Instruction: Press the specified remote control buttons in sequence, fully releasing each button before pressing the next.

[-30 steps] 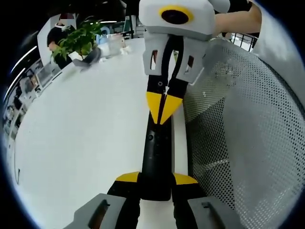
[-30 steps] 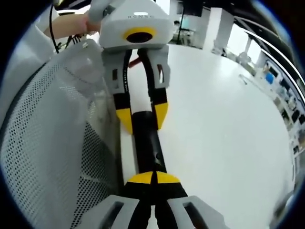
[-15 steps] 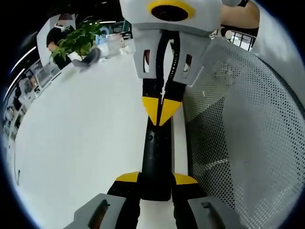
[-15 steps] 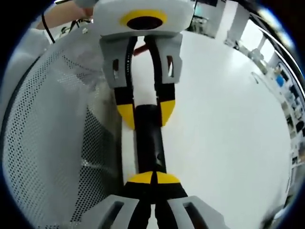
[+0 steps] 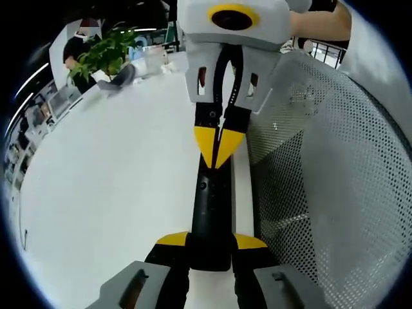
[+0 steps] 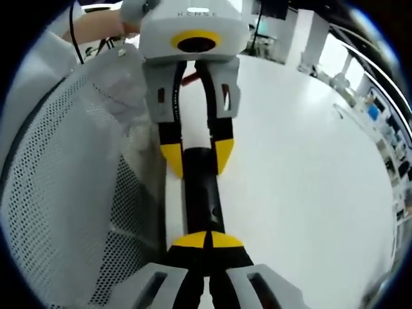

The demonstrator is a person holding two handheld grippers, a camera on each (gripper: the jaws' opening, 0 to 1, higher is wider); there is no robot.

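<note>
Remote control (image 5: pixel 210 215) runs up the frame's centre, its near end clamped by the left gripper (image 5: pixel 210 248); the right gripper (image 5: pixel 221 143), tips pinched together, touches its far end.

Remote control (image 5: pixel 211 215) — near end hidden between the left gripper (image 5: pixel 210 242) tips, far end covered by the right gripper (image 5: pixel 219 147) tips. Button labels too small to read; which button sits under the tips can't be told. In the right gripper view the remote (image 6: pixel 201 193) is clamped at both ends likewise. Mesh panel (image 5: pixel 335 187) cut off by the rim — possibly a chair back. Desks behind the plant (image 5: pixel 106 51) blurred.
</note>
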